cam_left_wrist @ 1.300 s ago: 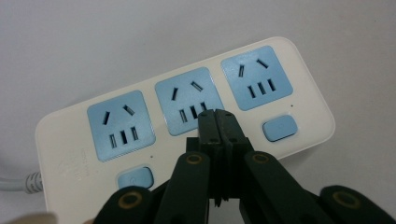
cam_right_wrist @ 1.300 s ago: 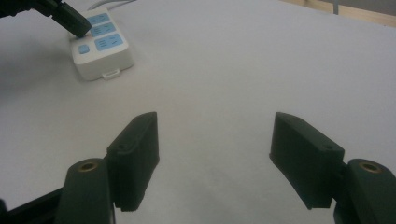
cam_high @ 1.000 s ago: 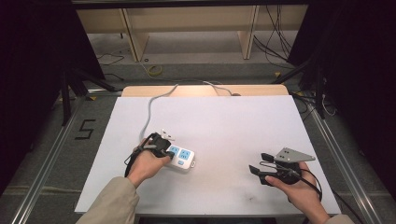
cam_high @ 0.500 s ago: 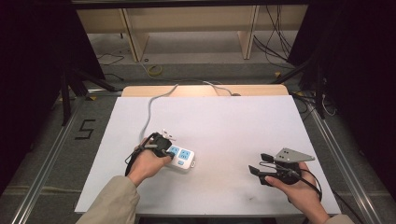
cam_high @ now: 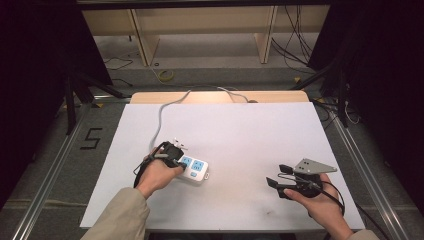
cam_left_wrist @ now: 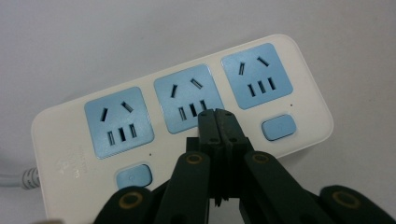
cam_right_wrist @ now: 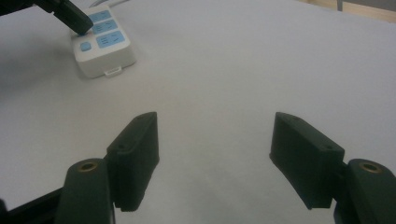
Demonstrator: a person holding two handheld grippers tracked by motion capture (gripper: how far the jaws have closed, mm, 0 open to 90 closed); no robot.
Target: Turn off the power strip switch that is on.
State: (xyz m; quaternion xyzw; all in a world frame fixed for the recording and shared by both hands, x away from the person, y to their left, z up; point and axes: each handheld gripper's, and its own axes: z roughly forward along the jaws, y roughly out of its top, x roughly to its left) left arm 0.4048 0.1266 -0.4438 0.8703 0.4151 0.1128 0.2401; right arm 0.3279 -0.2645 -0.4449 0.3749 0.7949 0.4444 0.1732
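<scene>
A white power strip (cam_high: 196,169) with three blue sockets and small blue buttons lies flat on the white table (cam_high: 250,130), left of centre. My left gripper (cam_high: 179,159) is shut with nothing between its jaws. Its tips (cam_left_wrist: 217,119) rest over the strip's middle, just below the centre socket of the power strip (cam_left_wrist: 70,126). My right gripper (cam_high: 276,175) stands open over bare table at the front right, holding nothing. From the right gripper view, the open jaws (cam_right_wrist: 215,126) face the power strip (cam_right_wrist: 102,46), with the left gripper (cam_right_wrist: 77,21) on its top.
The strip's grey cable (cam_high: 162,112) runs back over the table's far edge, past a wooden board (cam_high: 220,96). A small white plug (cam_high: 178,144) lies just behind the strip. Wooden shelving (cam_high: 200,30) stands beyond the table; metal rails (cam_high: 55,165) flank it.
</scene>
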